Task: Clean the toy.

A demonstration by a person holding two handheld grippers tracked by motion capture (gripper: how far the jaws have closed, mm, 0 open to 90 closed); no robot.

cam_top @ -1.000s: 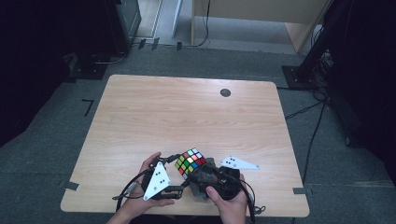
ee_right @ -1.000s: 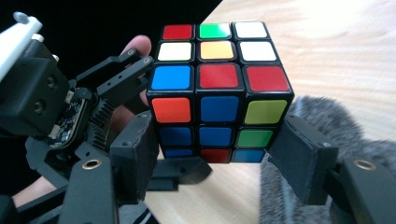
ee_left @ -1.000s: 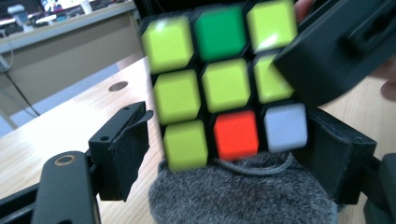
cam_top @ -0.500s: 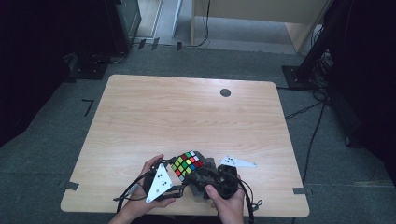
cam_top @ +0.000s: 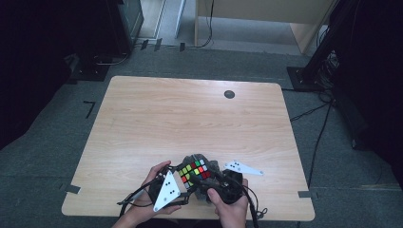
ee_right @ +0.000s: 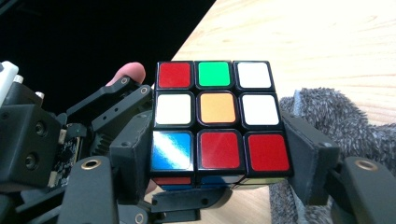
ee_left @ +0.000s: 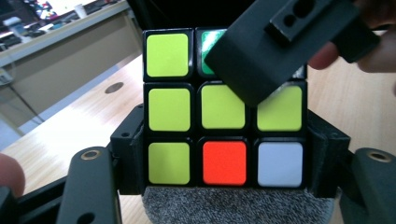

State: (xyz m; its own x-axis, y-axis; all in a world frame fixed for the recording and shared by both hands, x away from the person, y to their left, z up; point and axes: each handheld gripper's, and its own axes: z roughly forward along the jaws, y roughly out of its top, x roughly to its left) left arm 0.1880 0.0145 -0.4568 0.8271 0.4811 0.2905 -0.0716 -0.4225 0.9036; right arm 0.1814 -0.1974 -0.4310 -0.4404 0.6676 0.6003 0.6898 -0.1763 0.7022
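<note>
Now both grippers clamp the Rubik's cube over the table's near edge — left gripper, jaws just closing, and right gripper on its bottom layer — so a layer twist looks next, needing steady opposing grips.

both grippers are black, blocky and matte. the left gripper carries a pale grey three-cornered plate with dark dots behind its fingers; the right gripper bears a matching plate. brass-ringed screw holes sit at the base of each finger. thin black cables trail back from the bodies. the person's forearms are bare.
</note>
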